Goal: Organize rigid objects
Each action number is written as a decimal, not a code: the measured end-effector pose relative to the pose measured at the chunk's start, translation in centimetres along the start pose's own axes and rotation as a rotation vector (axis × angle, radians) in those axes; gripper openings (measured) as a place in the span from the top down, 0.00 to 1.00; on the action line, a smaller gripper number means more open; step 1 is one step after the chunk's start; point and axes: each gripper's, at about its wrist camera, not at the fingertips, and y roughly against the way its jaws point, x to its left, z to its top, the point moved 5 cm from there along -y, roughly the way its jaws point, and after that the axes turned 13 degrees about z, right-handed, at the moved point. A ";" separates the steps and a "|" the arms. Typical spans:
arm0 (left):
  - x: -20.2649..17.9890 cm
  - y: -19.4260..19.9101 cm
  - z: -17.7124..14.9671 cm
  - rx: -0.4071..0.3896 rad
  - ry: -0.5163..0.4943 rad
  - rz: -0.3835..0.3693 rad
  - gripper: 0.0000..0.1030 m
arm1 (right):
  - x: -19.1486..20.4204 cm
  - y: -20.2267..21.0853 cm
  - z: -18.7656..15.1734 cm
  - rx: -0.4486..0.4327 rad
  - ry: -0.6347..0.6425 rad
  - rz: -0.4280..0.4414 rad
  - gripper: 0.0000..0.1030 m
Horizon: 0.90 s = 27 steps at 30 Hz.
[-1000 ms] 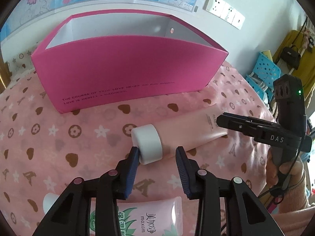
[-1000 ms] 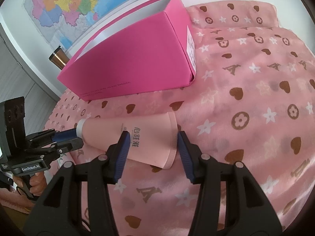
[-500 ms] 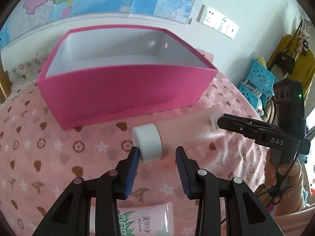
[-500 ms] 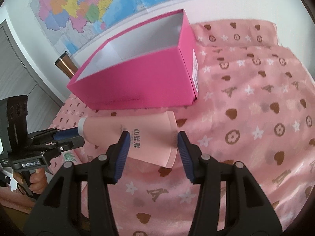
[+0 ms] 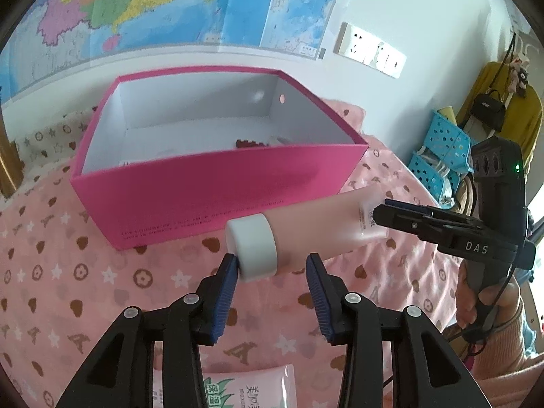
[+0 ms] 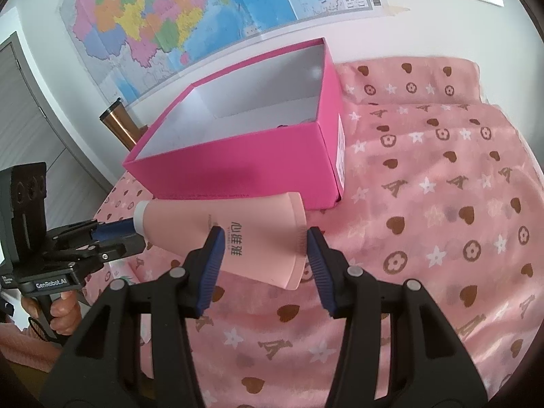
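A: Pink tube (image 6: 234, 238) hangs level above the bedspread (image 6: 442, 204), just in front of the magenta box (image 5: 217, 183). Right gripper (image 6: 263, 250) looks clamped on its crimped end, though a gap shows beside one pad.

B: And the left gripper (image 5: 272, 272)?

A: Spread wide around the white cap (image 5: 253, 250), touching at most one side. With one end held, it could sag or slip.

B: Box contents?

A: Mostly hidden behind the wall.
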 end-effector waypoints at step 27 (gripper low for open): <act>0.9 0.4 4.7 -0.079 -0.002 0.003 0.60 | 1.1 1.2 4.3 -0.063 0.066 0.005 0.49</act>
